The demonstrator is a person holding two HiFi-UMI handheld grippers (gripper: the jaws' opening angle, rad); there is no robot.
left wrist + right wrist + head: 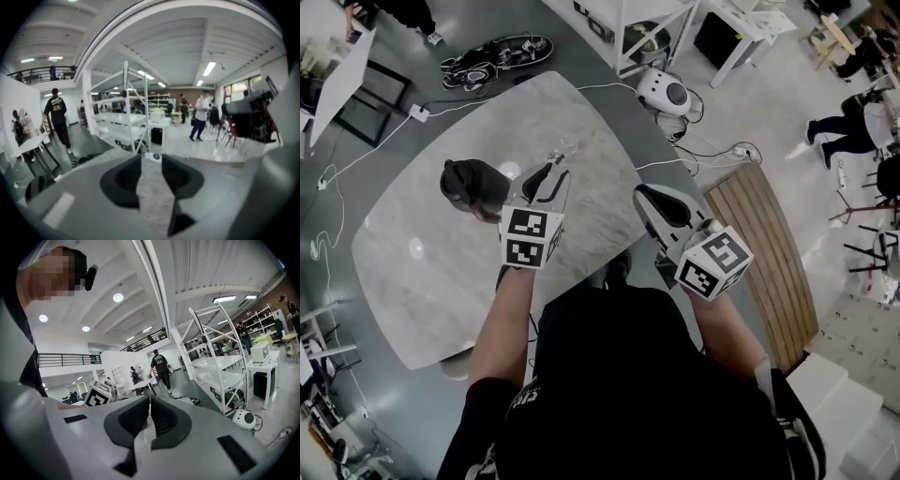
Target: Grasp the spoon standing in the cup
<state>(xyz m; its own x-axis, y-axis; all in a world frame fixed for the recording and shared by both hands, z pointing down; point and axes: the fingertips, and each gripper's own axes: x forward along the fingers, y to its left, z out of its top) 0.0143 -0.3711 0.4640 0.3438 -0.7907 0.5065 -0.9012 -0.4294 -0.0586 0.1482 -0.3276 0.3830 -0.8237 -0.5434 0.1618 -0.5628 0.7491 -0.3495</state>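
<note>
- Two hand-held grippers are seen from above only in the head view: the left hand-held gripper (551, 171) reaches over the marble bench (422, 272) at mid-frame. The right hand-held gripper (639, 193) sits right of it, near the bench's right edge.
- The left gripper view shows the left hand-held gripper (151, 164) with its jaws a little apart. Bare marble lies in the gap and nothing is held.
- The right gripper view shows the right hand-held gripper (150, 399) closed to a thin slit, its tips meeting and empty. The left one's marker cube shows at lower left.
- The spoon and the cup cannot be told for sure in any view. The only likely mark is a small clear thing (560, 150) on the bench just beyond the left jaw tips, too faint to read. Neither gripper view shows it.
- A dark rounded thing (473, 185) rests on the bench just left of the left hand-held gripper. It also shows at the lower left of the left gripper view (37, 186).
- A white round appliance (666, 92) stands on the floor past the bench's far edge. It appears between the left jaws' tips (153, 157) and at the lower right of the right gripper view (243, 419).
- A white shelf rack (124, 122) and a person in black (56, 117) stand beyond.
- A slatted wooden seat (769, 262) lies right of the bench.
</note>
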